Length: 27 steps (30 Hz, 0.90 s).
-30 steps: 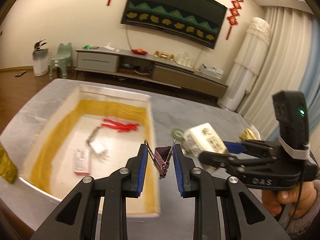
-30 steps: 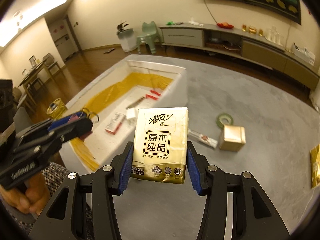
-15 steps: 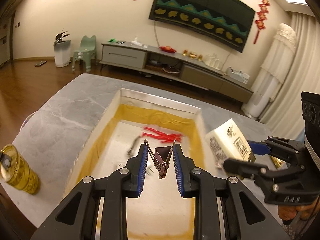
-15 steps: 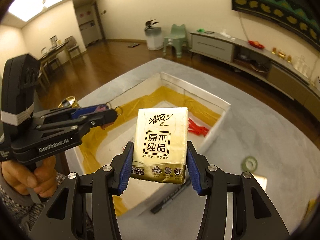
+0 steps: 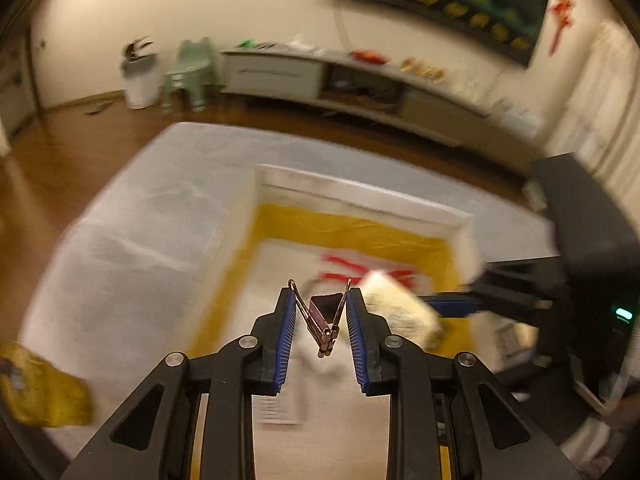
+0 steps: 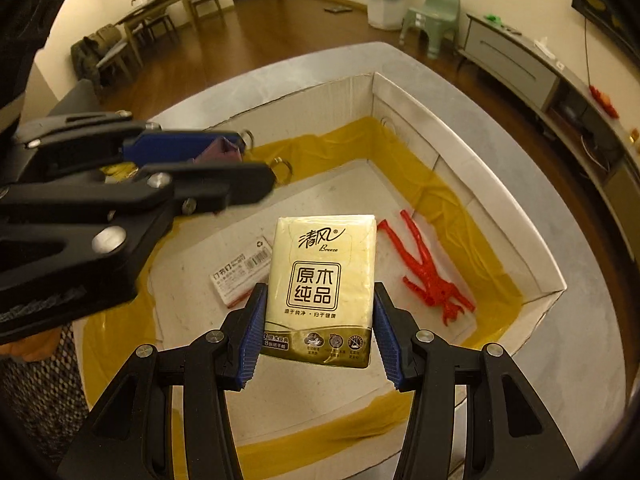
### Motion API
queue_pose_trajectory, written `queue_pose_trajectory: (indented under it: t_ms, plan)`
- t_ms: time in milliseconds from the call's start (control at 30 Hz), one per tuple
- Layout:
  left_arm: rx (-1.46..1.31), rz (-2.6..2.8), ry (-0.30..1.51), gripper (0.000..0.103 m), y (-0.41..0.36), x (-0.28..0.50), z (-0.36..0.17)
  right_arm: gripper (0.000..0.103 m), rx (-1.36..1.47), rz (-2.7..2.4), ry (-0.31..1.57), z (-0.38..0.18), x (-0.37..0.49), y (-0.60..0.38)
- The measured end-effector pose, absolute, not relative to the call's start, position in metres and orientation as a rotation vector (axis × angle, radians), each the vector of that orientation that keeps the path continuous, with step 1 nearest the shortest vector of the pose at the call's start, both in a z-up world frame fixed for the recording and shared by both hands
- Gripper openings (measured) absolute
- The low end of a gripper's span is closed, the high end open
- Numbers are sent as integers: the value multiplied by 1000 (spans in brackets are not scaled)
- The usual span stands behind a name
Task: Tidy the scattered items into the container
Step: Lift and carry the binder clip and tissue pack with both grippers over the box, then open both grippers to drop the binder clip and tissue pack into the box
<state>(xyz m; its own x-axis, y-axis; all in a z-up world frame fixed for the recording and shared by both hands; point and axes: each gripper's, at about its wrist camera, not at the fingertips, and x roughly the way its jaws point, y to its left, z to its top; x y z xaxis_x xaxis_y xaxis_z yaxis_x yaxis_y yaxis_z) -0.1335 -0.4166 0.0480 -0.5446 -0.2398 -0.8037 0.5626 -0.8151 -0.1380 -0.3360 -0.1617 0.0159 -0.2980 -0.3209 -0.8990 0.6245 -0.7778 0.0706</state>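
We see our left gripper [image 5: 321,332] as matte black linkage arms with round silver screws at the pivots and ribbed blue pads lining the fingers [image 5: 285,344]. Our right gripper [image 6: 318,336] is built the same way. A small green light glows on its black body, and a dark speckled knit sleeve [image 6: 38,364] covers the left wrist.

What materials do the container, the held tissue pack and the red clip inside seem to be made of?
Container: probably white cardboard, matte, with folded edges and yellow tape along its seams. Tissue pack: glossy plastic film, printed, with soft reflections. Red clip: seemingly hard moulded plastic, uniformly red and slightly shiny.
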Motion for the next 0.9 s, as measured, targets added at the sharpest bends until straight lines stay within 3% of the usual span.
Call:
queue_pose_trajectory:
  t_ms: [133, 500, 900]
  plan:
    - [1237, -2244, 660, 27, -447, -136, 51, 53, 1518, -2082, 380, 26, -343, -171]
    - [1541, -2176, 686, 27, -478, -151, 76, 53, 1949, -2029, 95, 63, -362, -189]
    - [1675, -2163, 710, 27, -500, -168, 72, 53, 2149, -1982, 75, 60, -382, -197]
